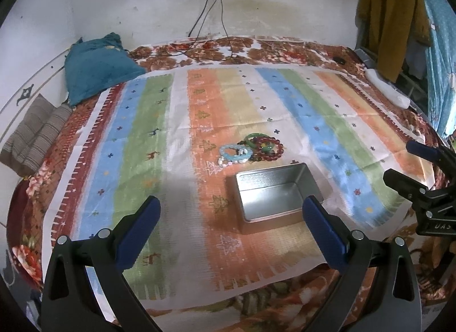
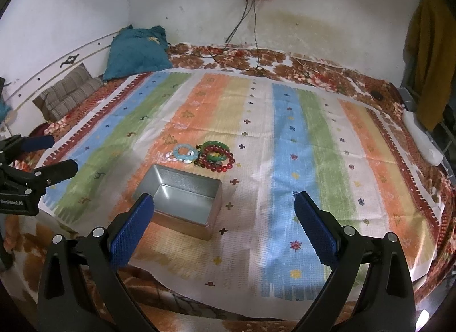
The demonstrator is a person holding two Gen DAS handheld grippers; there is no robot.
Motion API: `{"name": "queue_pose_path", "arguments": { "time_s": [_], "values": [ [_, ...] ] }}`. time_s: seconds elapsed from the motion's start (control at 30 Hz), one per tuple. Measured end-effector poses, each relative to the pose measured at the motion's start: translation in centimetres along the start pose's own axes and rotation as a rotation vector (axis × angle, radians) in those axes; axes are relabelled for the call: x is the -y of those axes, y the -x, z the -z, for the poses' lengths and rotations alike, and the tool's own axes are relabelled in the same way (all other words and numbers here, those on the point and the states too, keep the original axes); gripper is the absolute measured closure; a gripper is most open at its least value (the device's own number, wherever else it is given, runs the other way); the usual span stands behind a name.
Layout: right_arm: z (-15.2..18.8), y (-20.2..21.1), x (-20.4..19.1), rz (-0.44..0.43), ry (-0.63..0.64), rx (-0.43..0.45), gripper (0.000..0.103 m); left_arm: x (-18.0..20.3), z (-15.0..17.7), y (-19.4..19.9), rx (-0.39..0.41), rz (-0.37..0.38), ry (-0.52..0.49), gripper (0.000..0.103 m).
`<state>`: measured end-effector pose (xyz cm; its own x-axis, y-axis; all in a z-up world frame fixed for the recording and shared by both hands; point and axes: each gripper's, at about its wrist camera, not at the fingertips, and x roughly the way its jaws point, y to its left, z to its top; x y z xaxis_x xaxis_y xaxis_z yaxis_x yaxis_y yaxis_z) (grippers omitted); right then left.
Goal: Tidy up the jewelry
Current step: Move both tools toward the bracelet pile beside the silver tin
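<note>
Your left gripper [image 1: 231, 212] is hovering with its blue pads spread wide, empty, over the metal tin [image 1: 276, 193]. Your right gripper [image 2: 224, 206] is also gaping, holding nothing. The bracelets [image 1: 252, 149] are lying heaped just beyond the tin on the striped cloth [image 1: 148, 132], which is covering a floral blanket [image 1: 256, 48]. Only the left view is showing the turquoise curtain [image 1: 439, 46]; only the right view is catching the left gripper's label.
</note>
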<state>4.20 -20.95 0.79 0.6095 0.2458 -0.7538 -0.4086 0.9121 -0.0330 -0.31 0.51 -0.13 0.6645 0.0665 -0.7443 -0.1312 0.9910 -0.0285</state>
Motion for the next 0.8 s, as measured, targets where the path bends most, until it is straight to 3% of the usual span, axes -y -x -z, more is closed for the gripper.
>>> {"name": "queue_pose_path", "arguments": {
  "time_s": [0.2,0.8],
  "values": [
    [-0.06,-0.05,-0.07,0.002,0.005,-0.004,0.004,0.05,-0.10,-0.30,-0.017,-0.028,-0.002,0.005],
    [-0.21,-0.42,-0.02,0.006,-0.007,-0.014,0.004,-0.21,-0.15,-0.78,-0.034,-0.013,0.017,0.005]
  ]
}}
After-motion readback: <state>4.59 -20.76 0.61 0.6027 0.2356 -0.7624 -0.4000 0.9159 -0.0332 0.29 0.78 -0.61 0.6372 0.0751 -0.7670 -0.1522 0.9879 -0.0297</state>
